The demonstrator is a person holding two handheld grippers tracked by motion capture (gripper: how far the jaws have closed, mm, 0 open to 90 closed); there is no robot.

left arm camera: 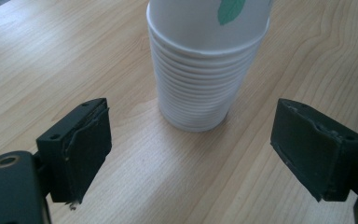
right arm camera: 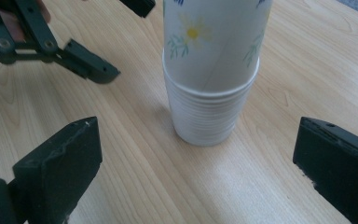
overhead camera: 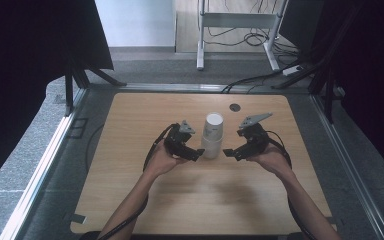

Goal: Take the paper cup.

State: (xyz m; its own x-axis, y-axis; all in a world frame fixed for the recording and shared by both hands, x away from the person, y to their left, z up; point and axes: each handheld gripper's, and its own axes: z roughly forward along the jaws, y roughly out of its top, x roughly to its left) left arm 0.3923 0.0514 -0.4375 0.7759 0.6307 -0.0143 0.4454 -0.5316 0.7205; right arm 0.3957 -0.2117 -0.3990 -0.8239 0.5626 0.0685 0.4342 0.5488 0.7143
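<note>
Both tongs, left (overhead camera: 198, 152) and right (overhead camera: 227, 152), gape empty, flanking the stack of paper cups (overhead camera: 212, 135) upright mid-counter (overhead camera: 130, 200) (seemingly squaring up to steady it and lift one off).

Wood table (overhead camera: 130, 200), cables (overhead camera: 252, 37) behind.

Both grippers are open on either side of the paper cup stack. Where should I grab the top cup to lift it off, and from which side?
Grip the top cup on its bare wall above the packed rims of the stack, squeezing level across it. The right gripper, jaws open, faces that side already, so coming in from the right looks easiest. The left gripper could probably pinch the lower rims to hold the rest down.
</note>
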